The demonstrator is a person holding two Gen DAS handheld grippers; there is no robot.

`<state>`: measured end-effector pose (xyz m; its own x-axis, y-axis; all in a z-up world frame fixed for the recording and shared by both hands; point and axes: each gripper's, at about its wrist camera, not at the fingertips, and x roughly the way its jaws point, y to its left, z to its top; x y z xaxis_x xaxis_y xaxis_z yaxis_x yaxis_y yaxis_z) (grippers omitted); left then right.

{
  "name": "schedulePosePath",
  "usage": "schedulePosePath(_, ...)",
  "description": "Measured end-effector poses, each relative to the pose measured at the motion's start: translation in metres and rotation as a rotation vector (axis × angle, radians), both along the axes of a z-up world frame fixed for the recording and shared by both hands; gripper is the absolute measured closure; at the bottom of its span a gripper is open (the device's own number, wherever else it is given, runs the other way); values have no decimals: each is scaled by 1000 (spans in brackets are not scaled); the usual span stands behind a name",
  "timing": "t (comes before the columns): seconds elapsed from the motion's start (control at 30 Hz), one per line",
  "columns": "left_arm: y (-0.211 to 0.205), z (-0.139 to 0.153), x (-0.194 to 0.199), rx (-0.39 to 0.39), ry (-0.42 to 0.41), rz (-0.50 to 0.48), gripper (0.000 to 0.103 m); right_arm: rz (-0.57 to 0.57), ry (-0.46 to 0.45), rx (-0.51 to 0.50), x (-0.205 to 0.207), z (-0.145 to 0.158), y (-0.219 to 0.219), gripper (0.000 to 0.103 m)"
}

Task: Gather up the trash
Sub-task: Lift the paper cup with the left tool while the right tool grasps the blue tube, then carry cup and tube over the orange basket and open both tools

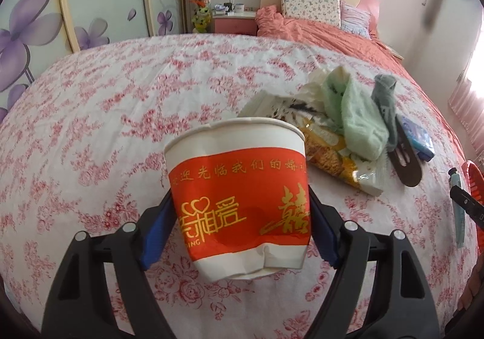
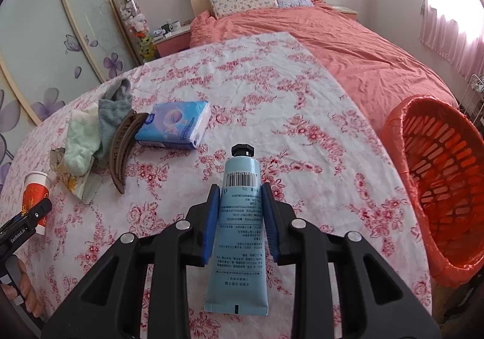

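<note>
Both grippers loaded, trash heading for basket.
Left wrist: left gripper (image 1: 242, 224) pinching dented paper cup (image 1: 239, 187) above floral sheet (image 1: 90, 115). Right wrist: right gripper (image 2: 240, 218) clamped on blue tube (image 2: 239, 236), red basket (image 2: 435, 187) at right edge, likely drop spot.

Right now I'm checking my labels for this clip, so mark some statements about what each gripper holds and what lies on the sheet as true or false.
1. The left gripper clamps a red and white paper cup. True.
2. The right gripper is open and holds nothing. False: it grips a blue tube.
3. The tube's black cap points away from the camera. True.
4. The orange basket sits left of the tube. False: it is to the right.
5. A brown hair clip lies beside the tissue pack. True.
</note>
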<state>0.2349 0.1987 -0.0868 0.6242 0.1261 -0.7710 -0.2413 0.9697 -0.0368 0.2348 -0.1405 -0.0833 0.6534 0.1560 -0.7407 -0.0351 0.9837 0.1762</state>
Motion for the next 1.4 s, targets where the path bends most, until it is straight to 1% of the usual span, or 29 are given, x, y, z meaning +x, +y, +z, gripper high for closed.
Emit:
schedulePosePath(0.17,-12,20,-8,9,-36,-20,26,10,-42,29,-11,19,-6,75)
schedulePosePath(0.33,-35,40,-14,10,-68,-63,26,15,-87,44,-25,40,-14,75)
schedulePosePath(0.57,-87,71,-22,-8,-129,-167,26,-21,-153,59,-44,64,-39,75)
schedulePosePath(0.73,-127,85,-25,-14,-158,-248,26,-65,-193,67,-58,75,-64,75)
schedulePosePath(0.87,-157,91,-26,-15,-168,-305,26,-102,-217,65,-66,80,-83,75)
schedulePosePath(1.1,-207,95,-25,-18,-175,-395,26,-160,-236,65,-78,80,-113,75)
schedulePosePath(1.23,-236,95,-24,-33,-177,-449,26,-194,-245,64,-82,80,-131,75)
schedulePosePath(1.4,-283,93,-21,-68,-178,-543,26,-245,-254,70,-86,78,-160,75)
